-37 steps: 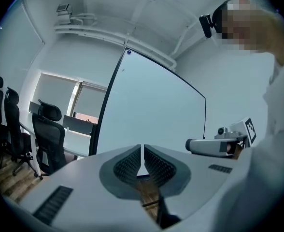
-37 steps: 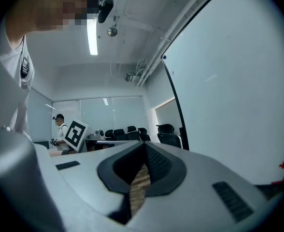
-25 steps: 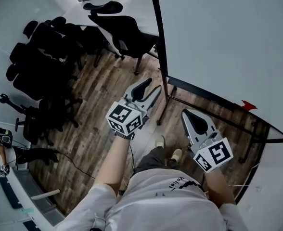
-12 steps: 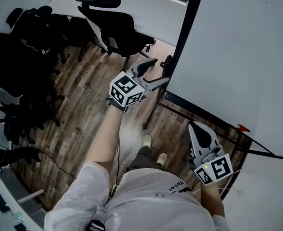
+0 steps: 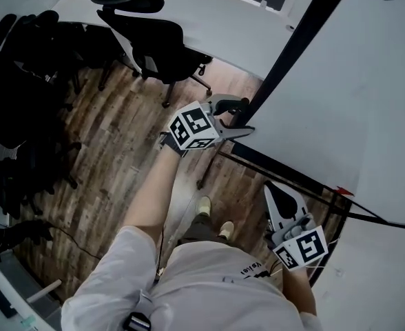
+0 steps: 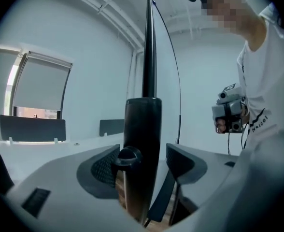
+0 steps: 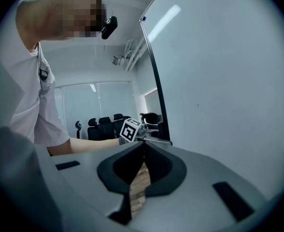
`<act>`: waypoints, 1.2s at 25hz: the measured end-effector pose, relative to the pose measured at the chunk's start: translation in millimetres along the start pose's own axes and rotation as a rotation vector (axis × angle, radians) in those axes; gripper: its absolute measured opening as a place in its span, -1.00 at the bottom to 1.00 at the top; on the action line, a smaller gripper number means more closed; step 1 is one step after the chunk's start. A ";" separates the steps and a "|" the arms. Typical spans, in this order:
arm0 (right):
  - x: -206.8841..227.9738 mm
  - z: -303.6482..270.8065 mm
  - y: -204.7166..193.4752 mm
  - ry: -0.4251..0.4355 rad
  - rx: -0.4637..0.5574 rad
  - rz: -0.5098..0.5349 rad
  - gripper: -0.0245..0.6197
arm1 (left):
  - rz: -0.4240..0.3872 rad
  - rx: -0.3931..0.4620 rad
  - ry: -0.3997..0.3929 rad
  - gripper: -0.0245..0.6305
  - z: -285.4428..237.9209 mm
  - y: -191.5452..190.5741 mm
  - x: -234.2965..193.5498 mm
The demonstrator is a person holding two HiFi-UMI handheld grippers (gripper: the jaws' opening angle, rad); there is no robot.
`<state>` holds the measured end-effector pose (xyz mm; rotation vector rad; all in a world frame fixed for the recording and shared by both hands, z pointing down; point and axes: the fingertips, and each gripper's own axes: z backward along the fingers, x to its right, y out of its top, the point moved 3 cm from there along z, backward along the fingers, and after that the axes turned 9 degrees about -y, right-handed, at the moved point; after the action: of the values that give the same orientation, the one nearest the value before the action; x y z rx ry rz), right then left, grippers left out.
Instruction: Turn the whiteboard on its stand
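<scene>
Head view: whiteboard fills the right side, upright on its stand on the wood floor. Left gripper sits at the board's black frame post, low down. Right gripper is lower, near the bottom rail; contact unclear. Office chairs stand well apart.

Left gripper view: board seen edge-on. Jaws have just been opening and now stand wide with the frame post between them, pads not pressing. A round knob sits on the post, possibly a pivot lock.

Right gripper view: jaws together, nothing between; board face just beside it.

Handling, my read: large stiff panel, likely moderate weight and slow to start and stop. The face is smooth and slippery, so grip the frame post, not the panel.
</scene>
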<state>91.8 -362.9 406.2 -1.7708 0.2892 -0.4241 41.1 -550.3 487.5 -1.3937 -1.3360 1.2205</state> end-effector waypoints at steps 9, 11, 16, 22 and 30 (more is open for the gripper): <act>-11.3 -43.9 4.1 -0.001 -0.014 0.001 -0.89 | -0.001 0.022 -0.026 -0.26 -7.0 2.5 -3.0; -16.6 -55.8 8.7 0.004 -0.010 0.016 -0.89 | -0.003 0.019 -0.033 -0.28 -6.7 3.2 -0.9; -25.8 -70.5 13.4 0.006 -0.004 0.031 -0.89 | -0.001 0.017 -0.040 -0.30 -6.3 2.6 8.0; -36.9 -59.2 7.3 0.021 -0.012 0.022 -0.89 | 0.003 0.018 -0.040 -0.32 -4.5 2.0 24.7; -56.3 -4.0 -12.8 0.081 -0.005 0.017 -0.89 | 0.032 0.024 0.010 -0.32 3.0 -9.4 69.0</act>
<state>38.9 -340.2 412.2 -1.7576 0.3632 -0.4843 33.7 -481.0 489.4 -1.4075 -1.2921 1.2454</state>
